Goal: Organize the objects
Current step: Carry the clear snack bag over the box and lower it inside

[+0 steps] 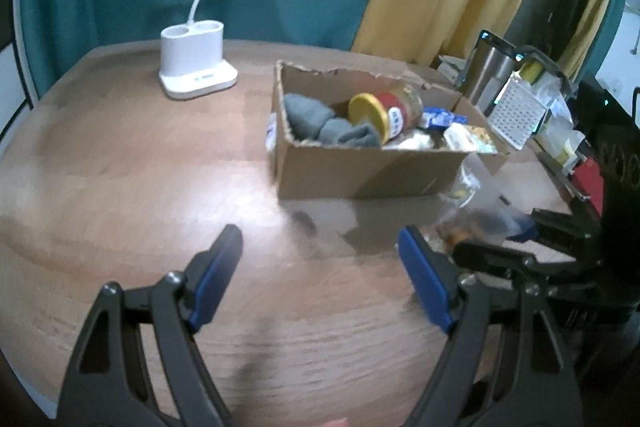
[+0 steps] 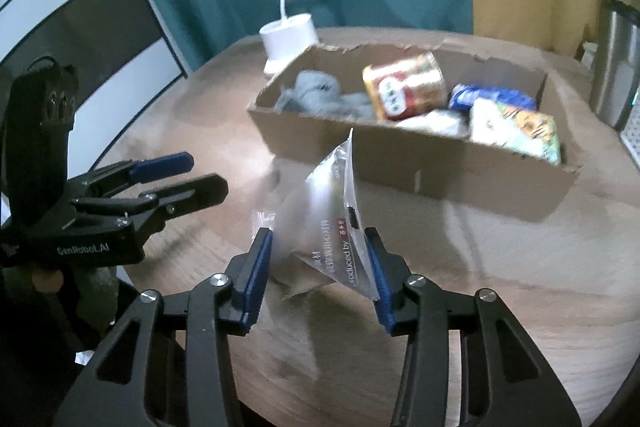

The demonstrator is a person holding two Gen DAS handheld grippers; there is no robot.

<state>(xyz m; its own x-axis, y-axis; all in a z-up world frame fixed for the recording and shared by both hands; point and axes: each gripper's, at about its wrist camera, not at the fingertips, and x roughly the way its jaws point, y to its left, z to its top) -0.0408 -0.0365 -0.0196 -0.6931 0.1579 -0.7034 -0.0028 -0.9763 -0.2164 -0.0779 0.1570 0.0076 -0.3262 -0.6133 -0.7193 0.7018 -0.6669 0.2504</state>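
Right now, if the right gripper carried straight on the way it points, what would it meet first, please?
Probably the near wall of the cardboard box. The right gripper holds a clear plastic bag, whose upper tip would likely touch first; depth is uncertain.

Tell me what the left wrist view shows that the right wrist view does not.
Only the left wrist view shows the jar's yellow lid and the open, empty left gripper from behind. Only the right wrist view shows the printed text on the clear plastic bag between the right gripper pads. Both show the cardboard box, grey cloth and white lamp base.
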